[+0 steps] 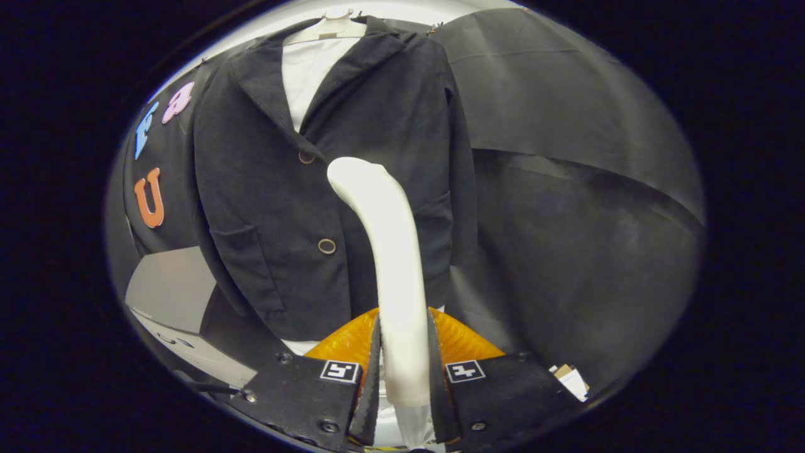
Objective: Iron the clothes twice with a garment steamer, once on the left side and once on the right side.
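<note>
Between the two black fingers [371, 377] of the hand-held gripper [402, 371], nearest the camera, stands the white handle of the steamer [393, 264]; both fingers press on its sides, so the tool is firmly grasped. Each finger carries a small black-and-white square marker [340, 370] on its upper face. Just behind the fingers an orange ribbed piece [343, 343] spreads to either side of the handle; what it belongs to is hard to tell from this angle.

From the grip the steamer rises upright and bends over at its rounded top, which sits in front of the jacket's middle, close to it, though whether it touches the cloth cannot be made out.

Beyond the steamer hangs the dark jacket [270, 189], on a pale hanger [327, 28], with a white shirt [308, 75] showing at its open collar. Two round buttons [326, 246] run down its front, and a pocket flap lies on each side. Behind the jacket black cloth [566, 189] covers the booth's wall. Beside the jacket's lower edge sits a grey box [170, 289].
</note>
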Demonstrator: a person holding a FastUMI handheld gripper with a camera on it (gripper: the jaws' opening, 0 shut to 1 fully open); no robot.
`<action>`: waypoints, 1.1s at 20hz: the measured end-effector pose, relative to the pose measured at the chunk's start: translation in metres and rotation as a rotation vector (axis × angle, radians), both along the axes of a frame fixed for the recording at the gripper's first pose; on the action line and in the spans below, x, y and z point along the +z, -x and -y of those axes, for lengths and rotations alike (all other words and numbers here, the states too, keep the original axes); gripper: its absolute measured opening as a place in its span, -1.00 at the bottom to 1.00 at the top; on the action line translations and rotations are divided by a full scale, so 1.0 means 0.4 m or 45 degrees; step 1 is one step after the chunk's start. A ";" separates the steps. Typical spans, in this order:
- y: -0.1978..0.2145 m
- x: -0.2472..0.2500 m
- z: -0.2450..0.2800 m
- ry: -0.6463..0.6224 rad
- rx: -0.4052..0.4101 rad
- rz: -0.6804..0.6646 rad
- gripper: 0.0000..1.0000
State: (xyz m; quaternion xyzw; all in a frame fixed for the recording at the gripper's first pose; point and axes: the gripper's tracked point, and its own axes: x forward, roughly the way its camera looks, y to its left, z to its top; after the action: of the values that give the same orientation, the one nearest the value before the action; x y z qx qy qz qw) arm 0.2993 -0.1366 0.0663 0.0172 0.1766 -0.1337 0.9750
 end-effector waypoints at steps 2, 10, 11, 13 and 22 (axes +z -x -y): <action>0.000 -0.017 -0.001 -0.001 0.002 -0.014 -0.26; 0.003 -0.086 0.005 -0.014 -0.004 -0.087 -0.26; 0.005 -0.097 0.006 -0.014 -0.006 -0.101 -0.26; 0.011 -0.129 0.007 -0.026 -0.006 -0.122 -0.26; 0.008 -0.228 0.019 -0.056 -0.012 -0.212 -0.27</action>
State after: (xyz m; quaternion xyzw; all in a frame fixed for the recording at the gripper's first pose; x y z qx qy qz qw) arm 0.2962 -0.1441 -0.0247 0.0281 0.2599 -0.1356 0.9557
